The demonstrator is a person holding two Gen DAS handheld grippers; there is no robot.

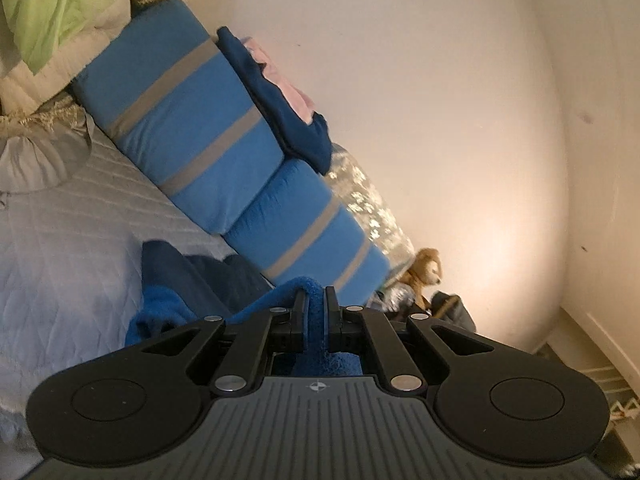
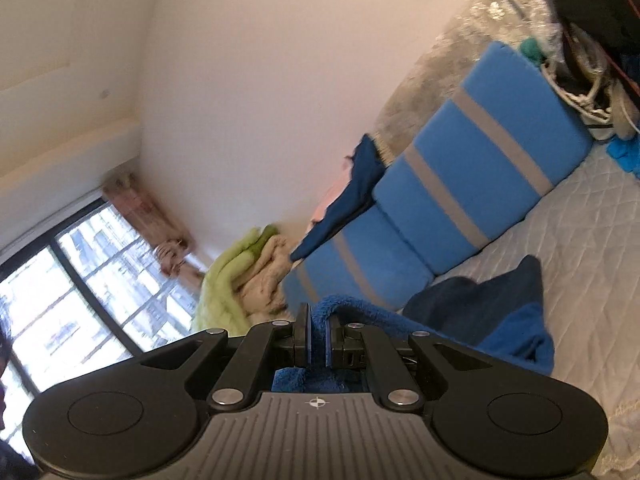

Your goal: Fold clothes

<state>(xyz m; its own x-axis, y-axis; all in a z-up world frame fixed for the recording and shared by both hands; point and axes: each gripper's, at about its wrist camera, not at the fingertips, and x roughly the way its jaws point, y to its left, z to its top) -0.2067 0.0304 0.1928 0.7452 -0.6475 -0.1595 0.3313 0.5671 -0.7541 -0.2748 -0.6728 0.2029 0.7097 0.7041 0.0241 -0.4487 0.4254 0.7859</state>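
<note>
Two cushions stand on the bed against the wall; a towel lies before them, clothes behind them.

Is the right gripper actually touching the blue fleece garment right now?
Touching. The right wrist view shows the right gripper shut on the blue fleece garment, a fold of cloth pinched between its pads.

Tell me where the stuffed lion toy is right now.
In the left wrist view, the stuffed lion toy sits low right of centre, against the wall past the end of the blue striped cushions.
</note>
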